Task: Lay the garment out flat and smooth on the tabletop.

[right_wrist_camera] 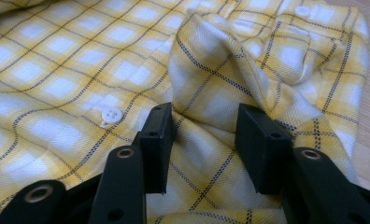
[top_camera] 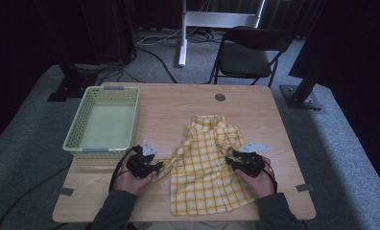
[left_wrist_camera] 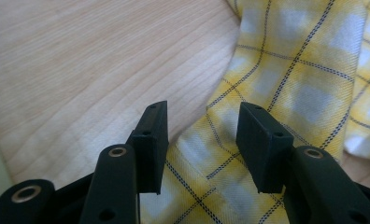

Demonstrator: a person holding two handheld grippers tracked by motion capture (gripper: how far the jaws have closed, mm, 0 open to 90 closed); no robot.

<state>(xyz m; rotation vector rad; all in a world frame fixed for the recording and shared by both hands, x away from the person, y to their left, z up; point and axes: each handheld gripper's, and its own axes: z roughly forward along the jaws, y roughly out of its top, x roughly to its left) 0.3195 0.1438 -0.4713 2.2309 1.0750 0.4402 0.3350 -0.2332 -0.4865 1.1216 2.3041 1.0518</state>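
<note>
Basket [top_camera: 103,122] stands at the table's [top_camera: 169,100] left, apart from the shirt [top_camera: 205,167] lying crumpled at the middle. Left gripper [top_camera: 155,168] is open over a sleeve end; right gripper [top_camera: 231,162] is open around a raised fold, not pinching.

1. Yellow checked shirt [top_camera: 205,165] lay on the wooden table [top_camera: 178,103], toward its 5 o'clock area near the front edge.
2. Fabric: yellow and white squares crossed by thin dark lines; a white button [right_wrist_camera: 110,114] was seen on the front in the right gripper view.
3. Pose: spread mostly flat, collar end toward 12 o'clock, hem toward 6 o'clock.
4. State: rumpled, not folded. Upper part was bunched, and a raised fold [right_wrist_camera: 216,70] stood up in the cloth on its 3 o'clock side.
5. One sleeve [left_wrist_camera: 248,154] stretched out toward 9 o'clock from the body, lying on bare wood.
</note>
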